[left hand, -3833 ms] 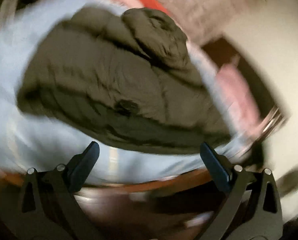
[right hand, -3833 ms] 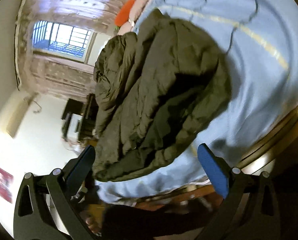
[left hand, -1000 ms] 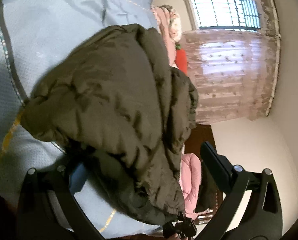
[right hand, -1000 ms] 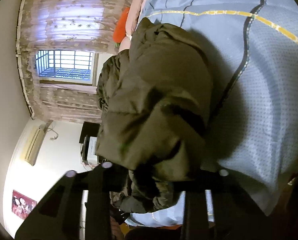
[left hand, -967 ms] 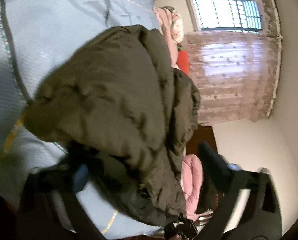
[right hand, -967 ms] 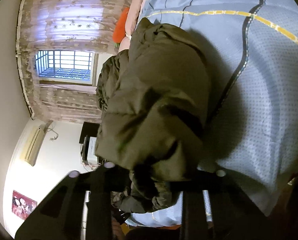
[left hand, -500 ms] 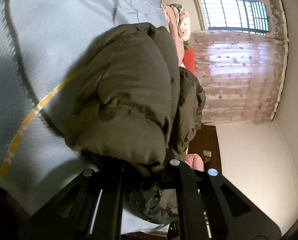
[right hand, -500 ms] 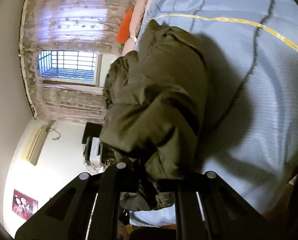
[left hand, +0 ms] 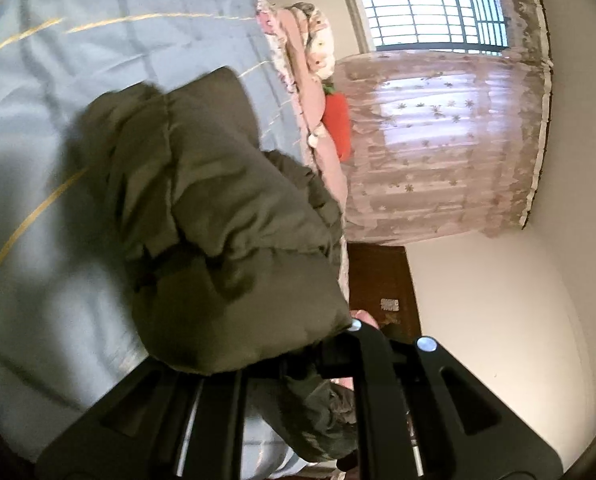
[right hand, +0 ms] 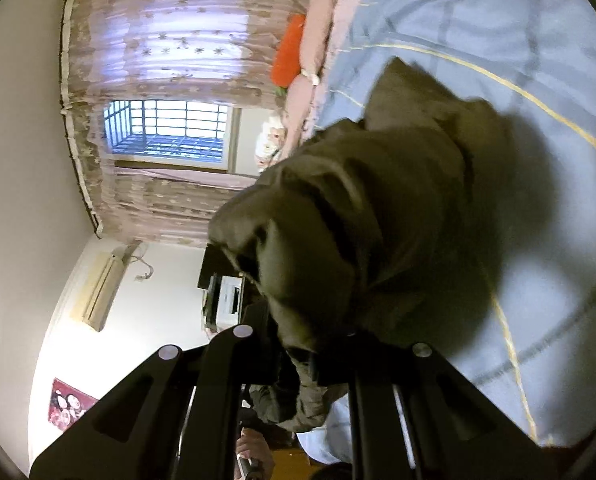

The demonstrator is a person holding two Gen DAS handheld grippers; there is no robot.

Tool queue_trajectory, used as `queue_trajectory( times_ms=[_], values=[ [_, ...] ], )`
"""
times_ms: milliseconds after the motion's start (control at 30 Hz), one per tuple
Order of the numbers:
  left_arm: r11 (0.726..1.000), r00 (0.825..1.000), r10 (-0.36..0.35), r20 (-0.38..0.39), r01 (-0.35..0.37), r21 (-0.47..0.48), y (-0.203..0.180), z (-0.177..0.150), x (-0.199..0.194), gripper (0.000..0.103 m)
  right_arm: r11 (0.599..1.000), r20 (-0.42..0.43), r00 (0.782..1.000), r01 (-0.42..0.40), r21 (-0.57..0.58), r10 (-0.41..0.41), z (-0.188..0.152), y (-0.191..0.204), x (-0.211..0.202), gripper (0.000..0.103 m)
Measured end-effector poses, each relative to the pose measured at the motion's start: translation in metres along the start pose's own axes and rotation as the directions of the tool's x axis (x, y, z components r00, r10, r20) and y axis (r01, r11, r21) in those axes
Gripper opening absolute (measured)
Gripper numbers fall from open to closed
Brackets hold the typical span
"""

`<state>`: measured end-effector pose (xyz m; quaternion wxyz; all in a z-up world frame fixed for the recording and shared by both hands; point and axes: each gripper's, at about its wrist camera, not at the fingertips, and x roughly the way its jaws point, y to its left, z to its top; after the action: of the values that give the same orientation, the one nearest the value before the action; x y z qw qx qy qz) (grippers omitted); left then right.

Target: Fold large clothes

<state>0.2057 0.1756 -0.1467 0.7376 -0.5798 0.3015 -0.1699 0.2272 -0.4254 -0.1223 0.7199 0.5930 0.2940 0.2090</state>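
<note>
An olive-green puffer jacket [left hand: 218, 216] lies bunched on a light blue bedspread [left hand: 78, 48] with yellow lines. My left gripper [left hand: 282, 364] is shut on the jacket's near edge, and the padded cloth bulges over its jaws. The jacket also fills the right wrist view [right hand: 378, 220]. My right gripper [right hand: 310, 360] is shut on another part of the near edge, and cloth hangs below it. The fingertips of both grippers are hidden in the fabric.
Pink bedding and an orange-red pillow [left hand: 338, 124] lie at the head of the bed. A barred window [left hand: 430, 16] with a sheer pink curtain is behind. A dark wooden cabinet [left hand: 382, 280] stands by the bed. An air conditioner [right hand: 102, 288] hangs on the white wall.
Both grippers were open beside the jacket a second ago; both have closed on its near edge and now lift and pull it, so the cloth bunches higher.
</note>
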Motion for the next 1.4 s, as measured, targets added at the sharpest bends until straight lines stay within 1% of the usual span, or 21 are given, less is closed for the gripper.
queue_trajectory(
  times_ms=[167,267,367,467,600,700,800,867,967,1033,1067,1100,1133,1167,1200,1233,1267,1300,1333,1367,1400],
  values=[
    [1.000,1.000,-0.005,0.013,0.005,0.015,-0.025,0.039,0.046,0.011,0.999,0.001,1.000,-0.018,-0.033,0.019,0.048,0.025,0.040,0.010],
    [1.000,1.000,0.015,0.019,-0.016,0.026,-0.032,0.062,0.081,0.011,1.000,0.011,1.000,-0.014,-0.027,0.014,0.077,0.026,0.067,0.010],
    [0.999,0.999,0.035,0.021,-0.035,-0.010,-0.034,0.091,0.119,0.011,1.000,0.023,1.000,0.002,-0.021,-0.002,0.112,0.023,0.099,0.010],
    [0.997,0.997,0.077,0.023,-0.077,0.012,-0.035,0.114,0.153,0.011,0.998,0.027,0.998,0.051,-0.031,-0.050,0.140,0.015,0.130,0.010],
    [0.991,0.992,0.129,0.008,-0.129,0.023,-0.029,0.137,0.195,0.011,0.990,0.033,0.990,0.140,-0.019,-0.139,0.171,-0.012,0.172,0.010],
    [0.985,0.986,0.169,0.009,-0.169,0.027,-0.019,0.156,0.221,0.011,0.985,0.030,0.985,0.173,-0.026,-0.172,0.181,-0.026,0.194,0.010],
    [0.982,0.982,0.189,0.003,-0.189,0.007,-0.005,0.171,0.237,0.015,0.967,0.015,0.969,0.246,-0.062,-0.246,0.190,-0.036,0.218,0.010],
    [0.972,0.972,0.235,-0.015,-0.235,0.024,0.006,0.179,0.251,0.015,0.958,0.005,0.960,0.278,-0.072,-0.279,0.192,-0.041,0.228,0.010],
    [0.961,0.958,0.277,-0.068,-0.276,0.027,0.018,0.183,0.266,0.016,0.944,-0.011,0.947,0.319,-0.091,-0.321,0.192,-0.042,0.238,0.015],
    [0.960,0.956,0.280,-0.087,-0.280,0.020,0.019,0.185,0.269,0.017,0.938,-0.017,0.944,0.327,-0.113,-0.330,0.190,-0.037,0.240,0.033],
    [0.960,0.955,0.280,-0.097,-0.279,0.023,0.018,0.185,0.269,0.022,0.936,-0.015,0.943,0.327,-0.133,-0.332,0.188,-0.031,0.240,0.060],
    [0.960,0.954,0.281,-0.102,-0.278,0.042,0.013,0.186,0.268,0.039,0.931,-0.004,0.942,0.332,-0.154,-0.337,0.186,-0.024,0.239,0.085],
    [0.960,0.956,0.275,-0.099,-0.267,0.089,0.003,0.186,0.265,0.061,0.911,0.023,0.931,0.362,-0.197,-0.365,0.181,-0.010,0.237,0.095],
    [0.956,0.963,0.260,-0.077,-0.246,0.159,-0.014,0.185,0.260,0.101,0.883,0.056,0.915,0.402,-0.243,-0.401,0.176,0.004,0.236,0.102],
    [0.934,0.957,0.289,-0.027,-0.276,0.226,-0.029,0.183,0.252,0.101,0.855,0.079,0.902,0.428,-0.292,-0.425,0.170,0.019,0.235,0.102],
    [0.870,0.932,0.350,0.093,-0.360,0.338,-0.057,0.179,0.240,0.101,0.838,0.094,0.900,0.432,-0.334,-0.427,0.165,0.031,0.234,0.102],
    [0.823,0.921,0.354,0.166,-0.391,0.412,-0.078,0.174,0.232,0.101,0.797,0.135,0.891,0.449,-0.404,-0.433,0.154,0.051,0.232,0.102],
    [0.793,0.916,0.348,0.198,-0.401,0.458,-0.094,0.169,0.226,0.101,0.738,0.192,0.875,0.480,-0.475,-0.445,0.140,0.073,0.229,0.102],
    [0.745,0.907,0.343,0.242,-0.420,0.519,-0.116,0.158,0.219,0.101,0.687,0.232,0.859,0.507,-0.521,-0.457,0.130,0.088,0.230,0.102],
    [0.703,0.897,0.348,0.272,-0.441,0.558,-0.130,0.146,0.215,0.101,0.620,0.275,0.836,0.539,-0.570,-0.474,0.115,0.104,0.231,0.102],
    [0.609,0.872,0.374,0.316,-0.488,0.625,-0.151,0.124,0.215,0.101,0.549,0.315,0.813,0.568,-0.613,-0.490,0.094,0.119,0.232,0.102]
  ],
)
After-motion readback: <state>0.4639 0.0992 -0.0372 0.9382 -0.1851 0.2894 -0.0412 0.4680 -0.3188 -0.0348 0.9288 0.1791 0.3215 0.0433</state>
